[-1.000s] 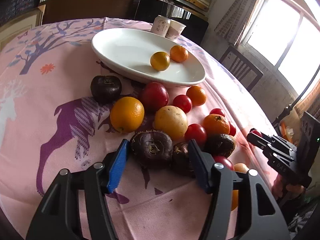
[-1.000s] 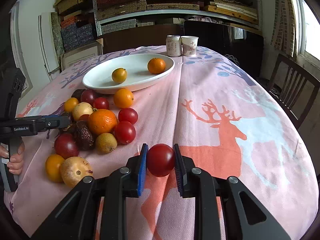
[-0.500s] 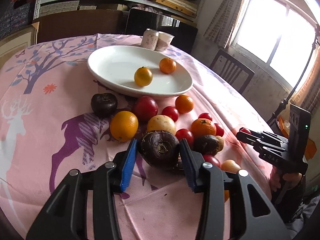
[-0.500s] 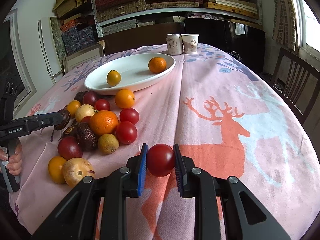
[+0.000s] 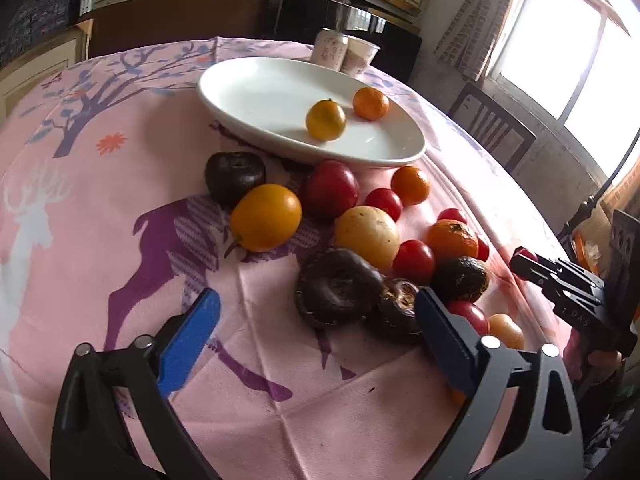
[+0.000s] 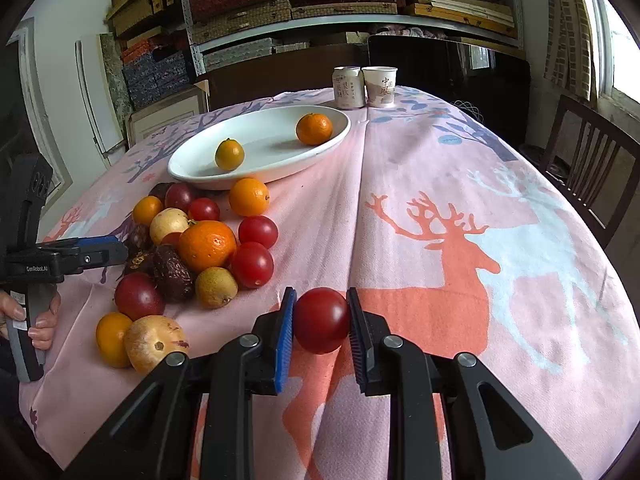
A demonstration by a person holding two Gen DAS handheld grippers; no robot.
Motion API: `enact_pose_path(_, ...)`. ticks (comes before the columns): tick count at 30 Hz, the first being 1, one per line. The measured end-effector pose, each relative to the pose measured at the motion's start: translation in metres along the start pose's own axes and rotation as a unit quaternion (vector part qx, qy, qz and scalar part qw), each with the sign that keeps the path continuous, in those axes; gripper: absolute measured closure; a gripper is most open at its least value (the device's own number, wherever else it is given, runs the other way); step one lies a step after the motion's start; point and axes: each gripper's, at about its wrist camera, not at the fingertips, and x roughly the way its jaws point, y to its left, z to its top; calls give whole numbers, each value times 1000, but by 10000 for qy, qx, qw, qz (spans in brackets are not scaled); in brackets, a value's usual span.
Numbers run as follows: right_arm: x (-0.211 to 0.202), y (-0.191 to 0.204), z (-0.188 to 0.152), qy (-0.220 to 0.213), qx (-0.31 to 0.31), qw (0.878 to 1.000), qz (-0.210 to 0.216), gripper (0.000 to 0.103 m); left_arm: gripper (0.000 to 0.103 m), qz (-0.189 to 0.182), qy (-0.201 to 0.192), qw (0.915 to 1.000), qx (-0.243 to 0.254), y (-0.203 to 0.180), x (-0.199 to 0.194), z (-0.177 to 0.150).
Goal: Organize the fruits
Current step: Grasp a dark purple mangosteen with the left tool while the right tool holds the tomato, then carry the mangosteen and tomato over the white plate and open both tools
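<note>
My left gripper [image 5: 316,298] hangs low over the pink cloth with its jaws opening wide. A dark purple fruit [image 5: 338,288] lies on the cloth between the blue pads, nearer the right one, and neither pad presses on it. My right gripper [image 6: 321,294] is shut on a red tomato [image 6: 322,320], held just above the cloth. The fruit pile [image 6: 206,246] lies left of it, in front of the white oval plate [image 6: 264,148]. Two small oranges [image 5: 326,120] [image 5: 371,103] rest in the plate [image 5: 260,92]. In the right wrist view the left gripper [image 6: 100,252] shows from the side at the pile's left edge.
A can [image 6: 348,88] and a paper cup [image 6: 380,86] stand behind the plate. A wooden chair [image 6: 588,168] is at the table's right side. Shelves with boxes fill the back wall. A hand [image 6: 40,320] grips the left gripper's handle.
Half a second ago the left gripper was closed around the dark purple fruit; now its jaws are spread wide and the fruit lies free on the cloth. The right gripper and its tomato have not moved.
</note>
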Motion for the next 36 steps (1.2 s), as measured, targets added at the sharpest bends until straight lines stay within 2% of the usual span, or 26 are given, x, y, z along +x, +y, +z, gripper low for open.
enact_pose_path(2,1,0,0,40,-1,10000,-6,78,22,-36,14,9999,115,-3,9,5)
enact_pose_path(3,2,1,0,63,-15,10000,-22,78,33,-32,11,10000,93,-3,12,8)
enact_pose_path(4,2,3,0,82,-40,9999,-63,78,38,-60,-34,10000,-34,-2,14,10)
enact_pose_path(5,1,4,0,80,-73,9998,-139,78,51,-147,-59,9998,-117,-1,14,10)
enact_pose_path(9,-6,7,-2,-97,-143,9997,-142,78,59,-21,-123,9999,-53,-6,10,8)
enact_pose_path(14,-2,7,-2,9,-121,9997,-225,78,59,-57,-219,9997,-64,-4,2,9)
enact_pose_path(18,-4,7,-2,-46,-140,9996,-223,78,59,205,-628,9966,488,-19,-17,9)
enact_pose_path(21,-3,6,-2,-27,-97,9997,-240,78,59,195,-836,9940,673,-26,-26,10)
enact_pose_path(25,-3,7,-2,-4,-128,9994,-309,78,59,91,-950,9939,549,-24,-34,13)
enact_pose_path(36,-2,9,-2,18,-172,9993,-342,77,59,457,-1402,9878,499,-20,-60,13)
